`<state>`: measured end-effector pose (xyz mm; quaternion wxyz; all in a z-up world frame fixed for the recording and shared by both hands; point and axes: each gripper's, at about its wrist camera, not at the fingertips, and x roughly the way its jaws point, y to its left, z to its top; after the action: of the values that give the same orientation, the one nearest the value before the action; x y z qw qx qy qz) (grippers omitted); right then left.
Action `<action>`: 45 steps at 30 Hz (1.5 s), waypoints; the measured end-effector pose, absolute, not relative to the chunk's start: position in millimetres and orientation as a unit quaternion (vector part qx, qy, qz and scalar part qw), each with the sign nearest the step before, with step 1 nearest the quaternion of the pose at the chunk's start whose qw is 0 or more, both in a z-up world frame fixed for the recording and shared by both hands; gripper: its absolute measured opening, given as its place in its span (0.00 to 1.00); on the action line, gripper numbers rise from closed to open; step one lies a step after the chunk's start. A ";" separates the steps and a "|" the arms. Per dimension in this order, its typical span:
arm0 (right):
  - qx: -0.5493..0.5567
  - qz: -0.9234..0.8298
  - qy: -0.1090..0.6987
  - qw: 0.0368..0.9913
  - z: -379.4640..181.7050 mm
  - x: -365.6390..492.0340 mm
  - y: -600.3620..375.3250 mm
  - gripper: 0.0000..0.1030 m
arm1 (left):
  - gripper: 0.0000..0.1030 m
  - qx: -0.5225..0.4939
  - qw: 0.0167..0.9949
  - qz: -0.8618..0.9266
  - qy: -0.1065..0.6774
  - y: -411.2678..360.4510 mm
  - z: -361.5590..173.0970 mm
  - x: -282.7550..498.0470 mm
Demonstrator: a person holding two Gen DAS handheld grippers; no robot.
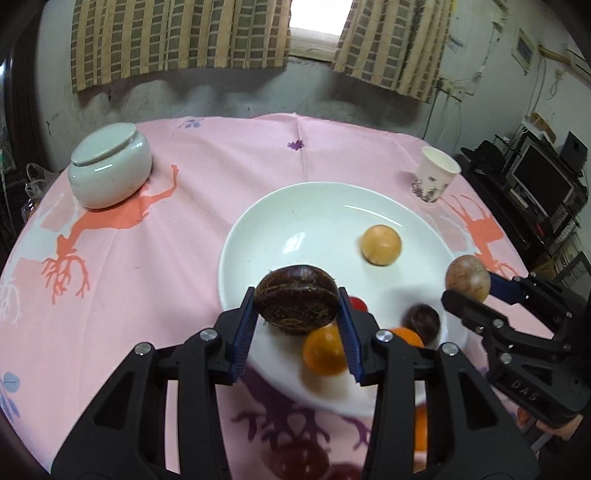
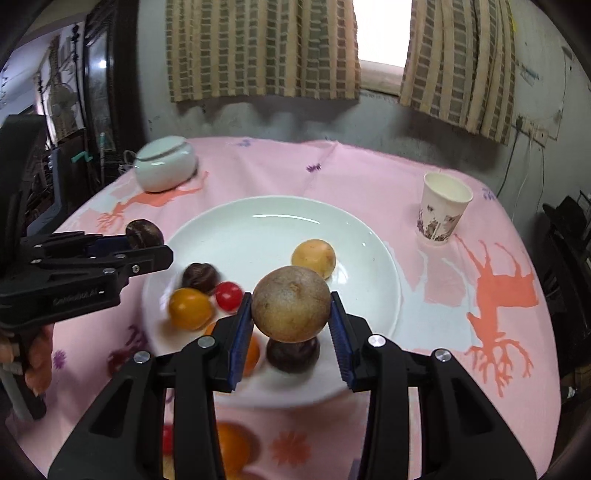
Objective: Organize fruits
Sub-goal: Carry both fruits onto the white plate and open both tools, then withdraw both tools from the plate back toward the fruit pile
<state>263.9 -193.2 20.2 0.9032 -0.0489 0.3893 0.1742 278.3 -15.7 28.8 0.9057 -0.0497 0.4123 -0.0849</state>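
Grey, stained plaster wall (image 1: 236, 96) behind the table. A window (image 1: 317, 16) admits bright daylight between two striped, checked curtains (image 2: 258, 48). Cables (image 2: 517, 162) run down the wall at right. Dark shelving with a monitor (image 1: 539, 177) stands right; what appears to be a fan (image 2: 62, 101) stands left.

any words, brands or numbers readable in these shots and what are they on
"DAS", raised on the body of the right claw, seen from the left wrist camera; the last character is unclear.
Embossed text on the body of the left claw, seen from the right wrist camera: too blurred to read.
The paper cup carries a printed pattern only; no legible words.
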 end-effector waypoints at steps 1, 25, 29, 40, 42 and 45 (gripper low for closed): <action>-0.045 0.167 0.400 0.900 12.5 274.0 -191.9 0.39 | 0.41 -0.049 0.906 -0.080 0.412 -17.4 25.3 284.1; 0.099 0.207 0.388 0.893 34.4 165.4 -260.0 0.99 | 0.87 -0.021 0.921 -0.106 0.374 -7.7 49.5 155.5; 0.125 0.218 0.387 0.887 33.9 135.1 -264.5 0.99 | 0.89 -0.008 0.918 -0.116 0.378 -7.3 38.3 128.4; 0.120 0.247 0.415 0.868 7.9 114.4 -247.5 0.99 | 0.91 -0.015 0.909 -0.131 0.397 -7.4 20.2 103.1; 0.120 0.248 0.415 0.867 7.1 114.1 -249.1 0.99 | 0.91 0.002 0.906 -0.138 0.400 -9.2 15.8 101.1; 0.111 0.244 0.410 0.872 6.7 113.5 -250.5 0.99 | 0.91 0.036 0.903 -0.144 0.403 -12.2 10.8 95.7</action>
<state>113.5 -250.5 6.7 0.8718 0.1106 0.4103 0.2436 95.7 -12.2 10.8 0.9031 0.0359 0.4029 -0.1442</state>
